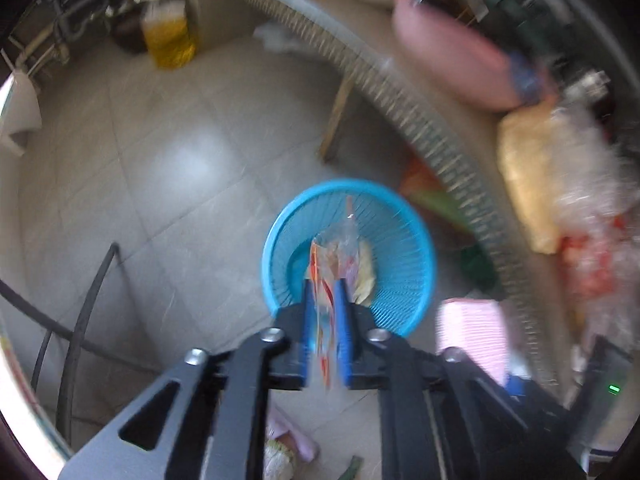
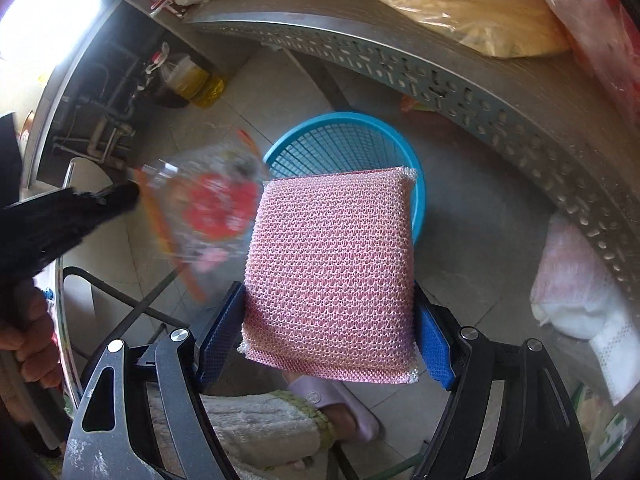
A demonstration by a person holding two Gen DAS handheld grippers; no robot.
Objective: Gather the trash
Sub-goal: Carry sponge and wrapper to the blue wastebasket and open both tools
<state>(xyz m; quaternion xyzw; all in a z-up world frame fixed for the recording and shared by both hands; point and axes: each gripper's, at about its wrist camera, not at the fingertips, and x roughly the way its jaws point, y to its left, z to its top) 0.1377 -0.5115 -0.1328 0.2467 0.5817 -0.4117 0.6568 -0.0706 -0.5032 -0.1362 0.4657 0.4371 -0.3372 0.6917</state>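
Note:
On the tiled floor stands a round blue basket (image 1: 400, 248) (image 2: 344, 140) with some yellowish scrap in it. My left gripper (image 1: 325, 282) points down over its near rim. Its blue pads stand slightly apart, and a clear red-and-orange printed plastic wrapper (image 1: 340, 248) hangs loosely between them. In the right wrist view that wrapper (image 2: 212, 208) is a blur at the left gripper's (image 2: 120, 196) tip, left of the basket. My right gripper (image 2: 328, 292) is shut on a pink mesh scouring sponge (image 2: 332, 272) (image 1: 472, 332), held above the basket's near side.
A table with a perforated metal edge (image 2: 440, 76) curves past the basket, carrying a yellow-filled bag (image 2: 460, 4) and a pink basin (image 1: 448, 56). An oil bottle (image 1: 168, 36) stands by pipes. Black cables (image 1: 80, 320) cross the floor. A slippered foot (image 2: 332, 404) is below.

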